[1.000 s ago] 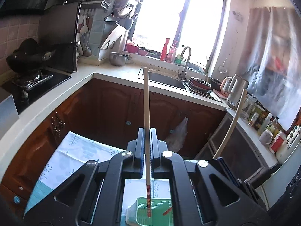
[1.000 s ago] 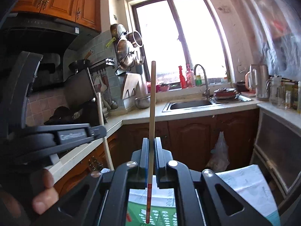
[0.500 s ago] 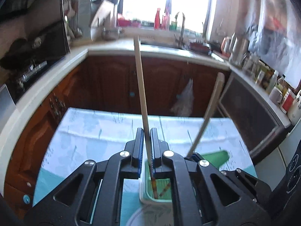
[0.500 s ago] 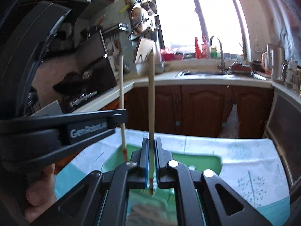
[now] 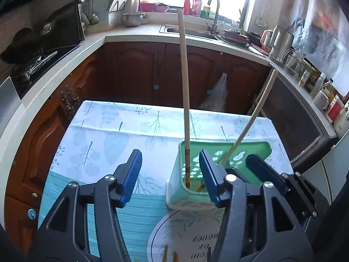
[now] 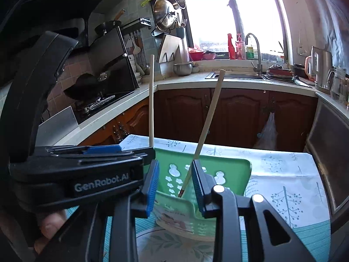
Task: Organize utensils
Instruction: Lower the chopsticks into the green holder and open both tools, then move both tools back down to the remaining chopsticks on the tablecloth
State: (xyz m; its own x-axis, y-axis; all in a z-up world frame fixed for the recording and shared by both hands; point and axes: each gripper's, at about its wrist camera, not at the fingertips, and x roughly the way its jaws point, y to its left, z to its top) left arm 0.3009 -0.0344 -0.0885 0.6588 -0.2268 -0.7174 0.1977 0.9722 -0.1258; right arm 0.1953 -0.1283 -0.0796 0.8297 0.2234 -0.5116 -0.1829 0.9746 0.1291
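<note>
A green and white utensil holder [image 5: 250, 152] stands on the table. Two pale wooden chopsticks stand in it: one nearly upright [image 5: 184, 87], the other leaning right [image 5: 250, 120]. My left gripper [image 5: 170, 174] is open just in front of the holder, with the upright chopstick beyond its right finger. In the right wrist view my right gripper [image 6: 174, 187] is open over the holder [image 6: 229, 170], and the leaning chopstick [image 6: 209, 120] rises free between its blue pads. The upright chopstick [image 6: 151, 100] shows behind the left gripper body [image 6: 87, 174].
The holder sits partly on a round printed mat [image 5: 196, 235] on a leaf-patterned tablecloth [image 5: 109, 135]. More stick tips [image 5: 170, 255] poke in at the bottom edge. Counters, a stove and a sink [image 5: 185, 30] ring the table. A hand [image 6: 50, 224] holds the left gripper.
Both grippers tilted down and lowered their chopsticks into the holder. Both then opened and let go, and the chopsticks now stand in the holder on their own.
</note>
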